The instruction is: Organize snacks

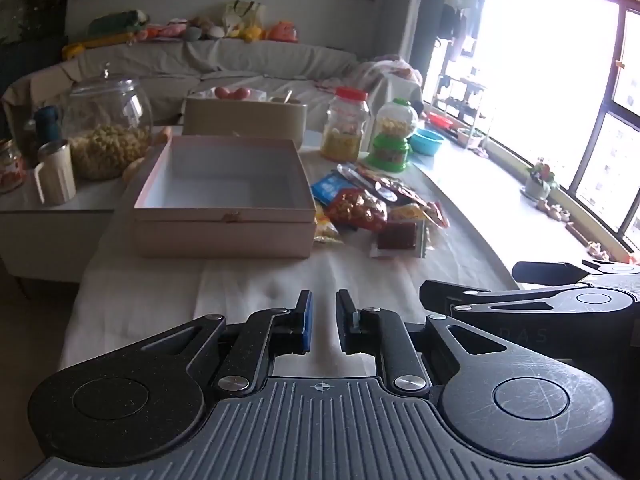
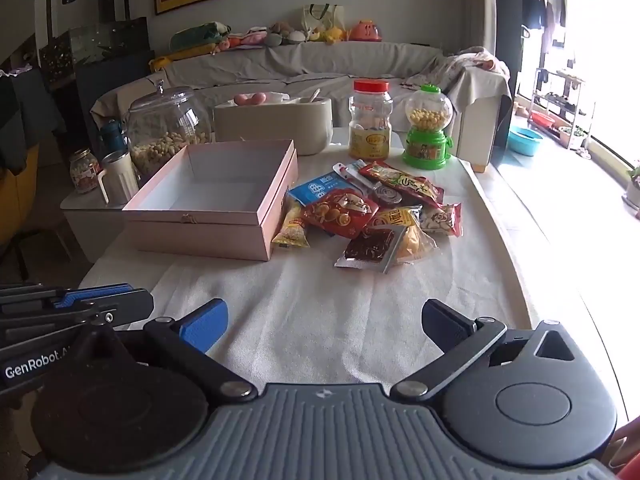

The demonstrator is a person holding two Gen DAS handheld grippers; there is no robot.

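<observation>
1. Two grippers hover low over the near end of a white-clothed table (image 2: 320, 312), side by side, both tilted down toward it.
2. The left gripper (image 1: 323, 322) has its jaws nearly closed with only a narrow slit between them, and nothing is held.
3. The right gripper (image 2: 324, 326) has its jaws spread wide and empty over bare cloth.
4. In the right wrist view the left gripper shows at 9 o'clock; in the left wrist view the right gripper shows at 3 o'clock.
5. A pile of snack packets (image 2: 376, 212) lies on the table at 12 o'clock from the right gripper, well apart from both grippers.
6. In that pile, a red packet (image 2: 342, 214) sits on top, a blue packet (image 2: 316, 191) peeks out behind it, and a clear pack with a dark slab (image 2: 370, 250) lies nearest the grippers.
7. An open pink box (image 2: 212, 204), empty inside, stands just beside the pile at its 9 o'clock, with a small yellow packet (image 2: 291, 234) touching its corner.
8. Beyond the pile, at 12 o'clock, stand a red-lidded plastic jar (image 2: 370, 120) and a green candy dispenser (image 2: 426, 134).
9. A lidded glass jar of nuts (image 2: 168, 132) and a cream mug (image 2: 118, 178) stand at 10 o'clock on a lower side table.
</observation>
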